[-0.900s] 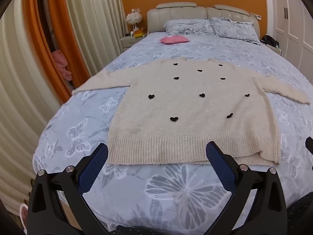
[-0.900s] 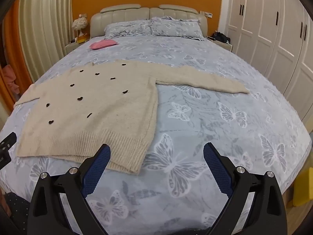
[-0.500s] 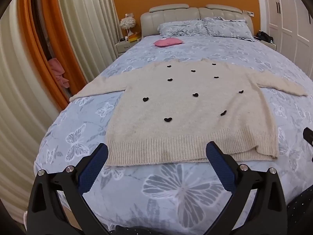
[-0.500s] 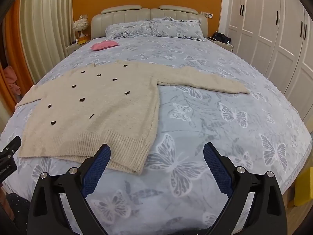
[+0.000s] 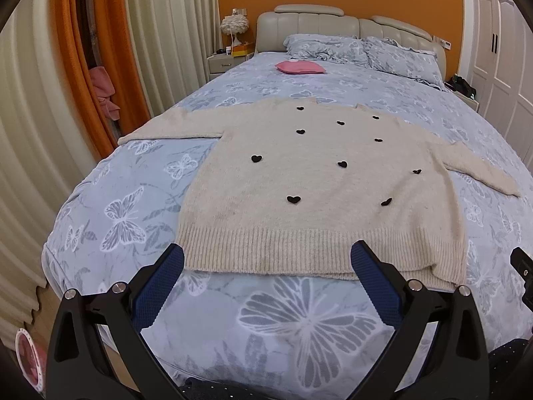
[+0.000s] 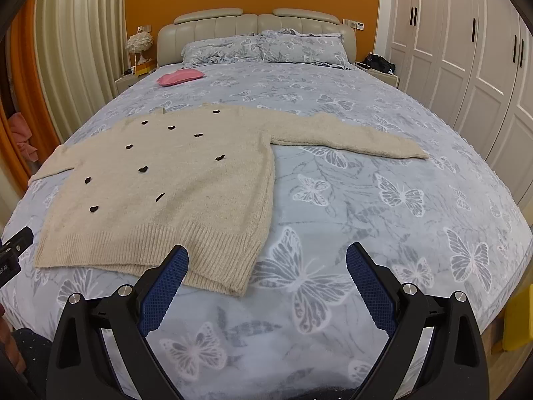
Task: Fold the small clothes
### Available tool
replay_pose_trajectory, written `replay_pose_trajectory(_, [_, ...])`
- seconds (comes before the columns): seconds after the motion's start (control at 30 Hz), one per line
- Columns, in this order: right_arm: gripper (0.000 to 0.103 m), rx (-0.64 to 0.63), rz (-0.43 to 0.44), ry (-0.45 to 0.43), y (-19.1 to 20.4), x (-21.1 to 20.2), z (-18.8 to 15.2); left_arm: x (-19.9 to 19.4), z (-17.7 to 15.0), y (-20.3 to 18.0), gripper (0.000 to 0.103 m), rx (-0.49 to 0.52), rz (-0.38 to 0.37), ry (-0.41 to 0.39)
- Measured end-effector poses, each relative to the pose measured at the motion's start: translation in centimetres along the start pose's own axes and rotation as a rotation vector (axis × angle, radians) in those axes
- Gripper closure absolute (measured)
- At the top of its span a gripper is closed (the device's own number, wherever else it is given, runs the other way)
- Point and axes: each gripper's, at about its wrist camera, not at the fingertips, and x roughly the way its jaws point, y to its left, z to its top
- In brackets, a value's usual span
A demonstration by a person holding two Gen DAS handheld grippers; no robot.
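A beige knit sweater [image 5: 319,180] with small black hearts lies flat on the bed, both sleeves spread out to the sides. It also shows in the right wrist view [image 6: 166,180], with its right sleeve [image 6: 349,136] stretched toward the wardrobe side. My left gripper [image 5: 266,256] is open and empty, held above the bed's foot just short of the ribbed hem. My right gripper [image 6: 266,256] is open and empty, near the hem's right corner [image 6: 233,276].
The bed [image 6: 383,233] has a blue-grey butterfly cover, pillows [image 6: 260,48] and a pink cushion [image 5: 299,66] near the headboard. Curtains [image 5: 40,133] hang on the left; white wardrobe doors [image 6: 466,66] stand on the right. A nightstand with a lamp [image 5: 233,30] stands beside the headboard.
Both grippers have shifted slightly relative to the bed, so the views turned a little. The sweater has not moved and both grippers stay open.
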Motion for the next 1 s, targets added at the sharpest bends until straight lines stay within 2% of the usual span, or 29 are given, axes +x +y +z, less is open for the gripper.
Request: replay_pose_trajectory(1.0, [0.009, 0.004, 0.004, 0.001, 0.0, 0.0, 0.1, -0.4, -0.1, -1.4, 0.005, 0.067, 0.027, -0.017])
